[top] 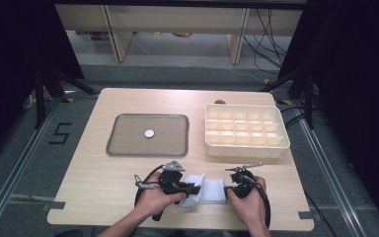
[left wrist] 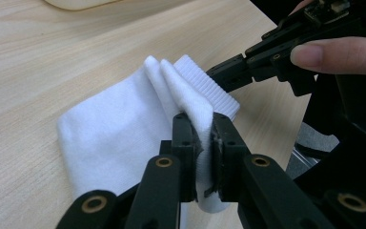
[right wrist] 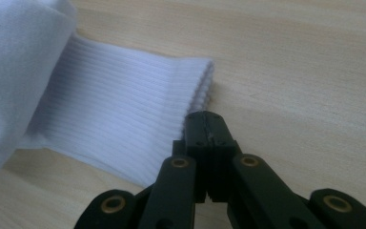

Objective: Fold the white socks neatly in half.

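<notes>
Sock: I see the white sock point(top: 208, 190) on the worktop point(top: 94, 187), near edge, between both claws.
Left claw point(left wrist: 203, 138): clenched on a raised fold.
Right claw point(right wrist: 206, 125): pressed together, empty, tips beside the ribbed cuff.

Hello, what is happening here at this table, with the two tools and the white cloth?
A person holds a gripper in each hand at the near edge of the table and handles a white sock. The left gripper is shut on a fold of the sock. The right gripper is closed at the sock's ribbed cuff; whether it pinches fabric is unclear. Farther back lie a tray with a small white disc, and a compartment box.
</notes>
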`<state>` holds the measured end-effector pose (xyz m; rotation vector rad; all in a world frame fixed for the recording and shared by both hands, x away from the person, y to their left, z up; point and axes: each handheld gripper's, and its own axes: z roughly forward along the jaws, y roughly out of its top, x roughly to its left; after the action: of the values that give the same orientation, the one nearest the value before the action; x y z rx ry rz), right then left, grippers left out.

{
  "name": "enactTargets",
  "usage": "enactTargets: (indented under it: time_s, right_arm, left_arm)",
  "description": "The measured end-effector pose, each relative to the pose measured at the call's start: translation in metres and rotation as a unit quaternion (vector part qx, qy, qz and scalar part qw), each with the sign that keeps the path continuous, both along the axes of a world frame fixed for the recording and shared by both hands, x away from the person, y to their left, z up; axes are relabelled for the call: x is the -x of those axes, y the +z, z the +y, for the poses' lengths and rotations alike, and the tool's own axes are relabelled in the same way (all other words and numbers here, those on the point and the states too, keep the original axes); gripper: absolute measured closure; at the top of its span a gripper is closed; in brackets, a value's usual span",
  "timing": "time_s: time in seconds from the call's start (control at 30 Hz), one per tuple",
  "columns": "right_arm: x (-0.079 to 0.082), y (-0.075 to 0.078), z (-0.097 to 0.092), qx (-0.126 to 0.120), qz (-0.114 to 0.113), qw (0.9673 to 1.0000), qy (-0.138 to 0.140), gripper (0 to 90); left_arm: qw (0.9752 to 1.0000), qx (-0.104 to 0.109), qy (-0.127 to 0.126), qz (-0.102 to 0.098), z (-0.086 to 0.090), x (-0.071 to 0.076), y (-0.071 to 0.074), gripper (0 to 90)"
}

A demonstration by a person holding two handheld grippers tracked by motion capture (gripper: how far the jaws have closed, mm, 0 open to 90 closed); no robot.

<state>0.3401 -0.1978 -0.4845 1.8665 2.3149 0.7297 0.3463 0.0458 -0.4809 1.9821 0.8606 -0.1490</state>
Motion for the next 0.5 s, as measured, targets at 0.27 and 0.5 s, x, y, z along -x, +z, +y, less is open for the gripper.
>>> enactTargets:
  time_s: [0.27,0.5]
  right_arm:
    - [0.0001,0.0001,0.0008,0.001,0.001,1.0000,0.002,89.7]
    - [0.0009,0.0001,0.0008,-0.005,-0.008,0.9998,0.017,89.6]
  left_arm:
    - [0.9999,0.000,-0.008,-0.009,-0.0035,-0.0014,-0.0039,81.5]
    - [0.9999,-0.004,-0.007,-0.008,-0.0043,-0.0040,-0.0063,81.3]
